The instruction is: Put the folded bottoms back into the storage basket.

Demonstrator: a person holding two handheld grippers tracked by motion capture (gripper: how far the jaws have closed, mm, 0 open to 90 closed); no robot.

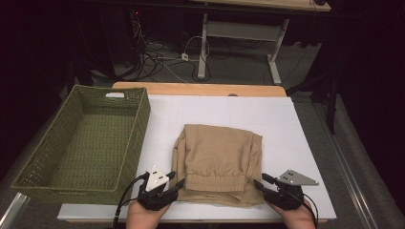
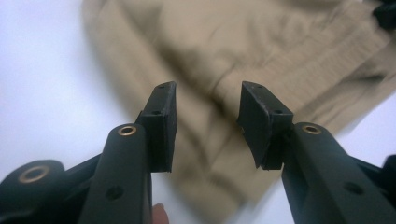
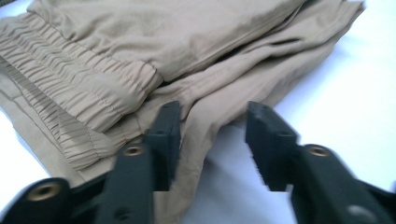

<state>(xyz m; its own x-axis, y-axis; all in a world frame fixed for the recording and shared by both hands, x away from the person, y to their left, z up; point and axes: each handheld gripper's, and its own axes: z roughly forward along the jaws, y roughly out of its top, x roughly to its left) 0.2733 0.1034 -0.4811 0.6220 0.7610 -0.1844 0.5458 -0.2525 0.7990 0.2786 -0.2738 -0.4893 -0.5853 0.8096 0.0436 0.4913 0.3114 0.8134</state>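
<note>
Folded tan pants point(image 1: 218, 162) sit mid-table point(image 1: 296, 143), waistband toward the person. Left tool point(image 1: 177, 184) is just off the near left corner, right tool point(image 1: 260, 183) at the near right corner; both have jaws apart, gripping nothing. Green basket point(image 1: 86, 143) sits off to the left.

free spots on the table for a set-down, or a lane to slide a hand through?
Bare white mat right of the folded tan garment, and a strip behind it toward the wooden table edge. A narrow lane runs between the garment and the green basket, whose inside is free. Crowded at the near edge: left tool and right tool flank the garment's waistband, jaws apart.
</note>
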